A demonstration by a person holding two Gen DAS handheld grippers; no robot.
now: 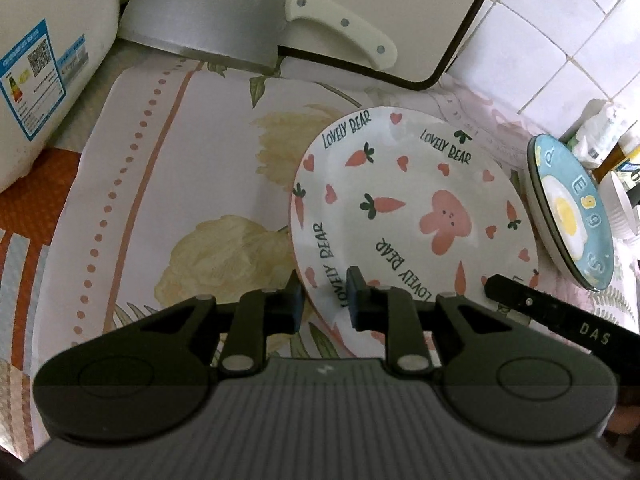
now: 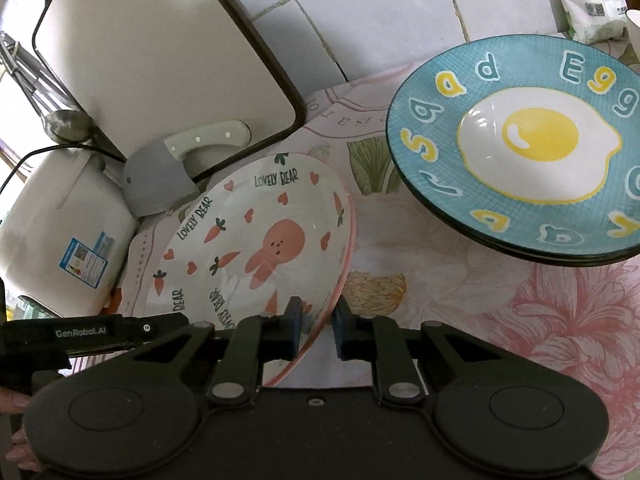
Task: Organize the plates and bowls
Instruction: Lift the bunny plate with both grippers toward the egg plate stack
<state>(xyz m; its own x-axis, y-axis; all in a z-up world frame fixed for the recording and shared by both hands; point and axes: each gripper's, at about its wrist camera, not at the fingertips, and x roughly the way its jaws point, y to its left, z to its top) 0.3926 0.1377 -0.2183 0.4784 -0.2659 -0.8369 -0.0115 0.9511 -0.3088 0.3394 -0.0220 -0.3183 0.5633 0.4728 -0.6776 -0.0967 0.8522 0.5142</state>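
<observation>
A white plate (image 1: 404, 172) printed with a pink bear, carrots and "LOVELY BEAR" lies on the flowered cloth (image 1: 192, 184). My left gripper (image 1: 325, 304) is shut on its near left rim, one pad under the edge and one on the face. In the right wrist view the same plate (image 2: 240, 216) has my right gripper (image 2: 318, 330) shut on its near right rim. One finger of the right gripper (image 1: 520, 304) reaches in from the right onto the plate's edge. A stack of blue fried-egg plates (image 2: 520, 140) sits to the right, apart from the bear plate.
A cleaver (image 1: 208, 28) with a white handle leans behind the bear plate against a white cutting board (image 1: 360, 8). A white appliance (image 1: 40, 80) stands at the left. Tiled wall (image 1: 560, 40) lies beyond; a white bowl (image 1: 620, 208) and packets crowd the far right.
</observation>
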